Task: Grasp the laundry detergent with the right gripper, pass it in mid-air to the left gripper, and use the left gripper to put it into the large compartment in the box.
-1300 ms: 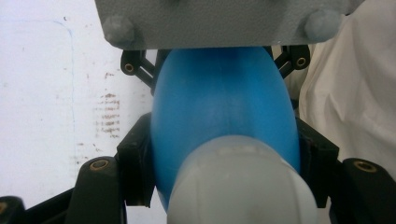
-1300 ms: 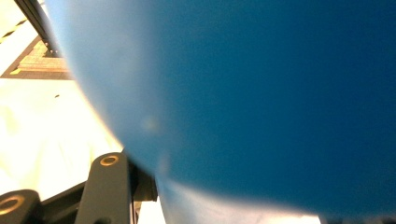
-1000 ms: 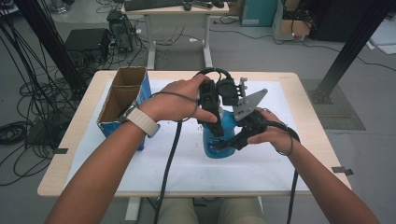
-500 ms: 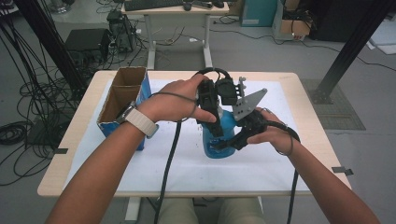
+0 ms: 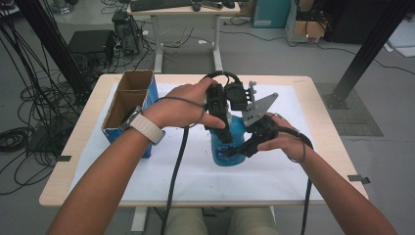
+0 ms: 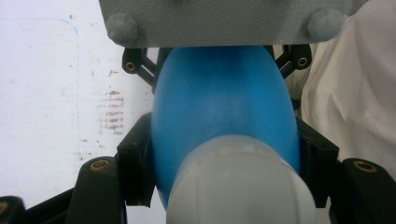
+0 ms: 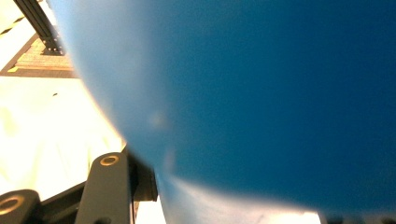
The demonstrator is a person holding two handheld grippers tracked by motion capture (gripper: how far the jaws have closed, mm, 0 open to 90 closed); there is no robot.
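Near the middle of the tabletop (image 5: 161,181) stands one blue bottle (image 5: 230,142) with a white cap (image 6: 238,186); the left gripper (image 5: 222,134) has its fingers clamped on the neck end, and the right gripper (image 5: 240,149) is closed on the body. To do this well, I'd say, steady the body and work squarely at the cap. One open cardboard box (image 5: 128,105) sits by the left edge.

No visible change, both grippers (image 5: 230,142) clamped on blue bottle (image 5: 230,147), unmoved
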